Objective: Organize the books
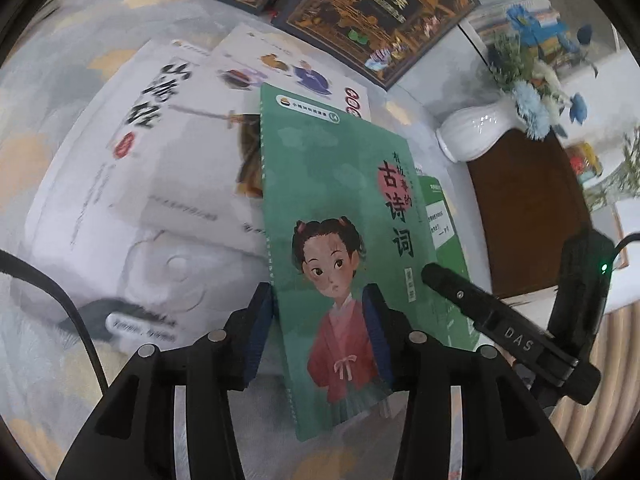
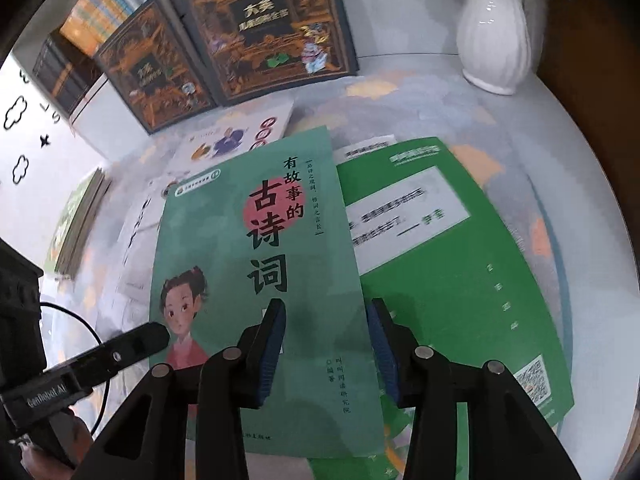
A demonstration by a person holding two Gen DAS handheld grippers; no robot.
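A pale green book with a drawn girl in a red robe (image 1: pixel 340 220) (image 2: pixel 248 264) lies on top of other books. My left gripper (image 1: pixel 318 304) straddles its left edge: the left pad sits beside the edge and the right finger rests over the cover. My right gripper (image 2: pixel 326 316) straddles the right edge, left finger over the cover and right finger beside the edge. Both pairs of jaws stand apart, far wider than the book is thick. One finger of the right gripper (image 1: pixel 460 292) shows at the book's right side. A brighter green book (image 2: pixel 460 280) (image 1: pixel 444 220) lies under it.
White books (image 1: pixel 152 168) lie to the left and behind. Two dark ornate books (image 2: pixel 264 28) (image 1: pixel 372 12) stand at the back. A white vase with flowers (image 2: pixel 496 32) (image 1: pixel 476 132) stands at the back right near the edge of the table (image 2: pixel 560 168). Thin books (image 2: pixel 80 224) lean at far left.
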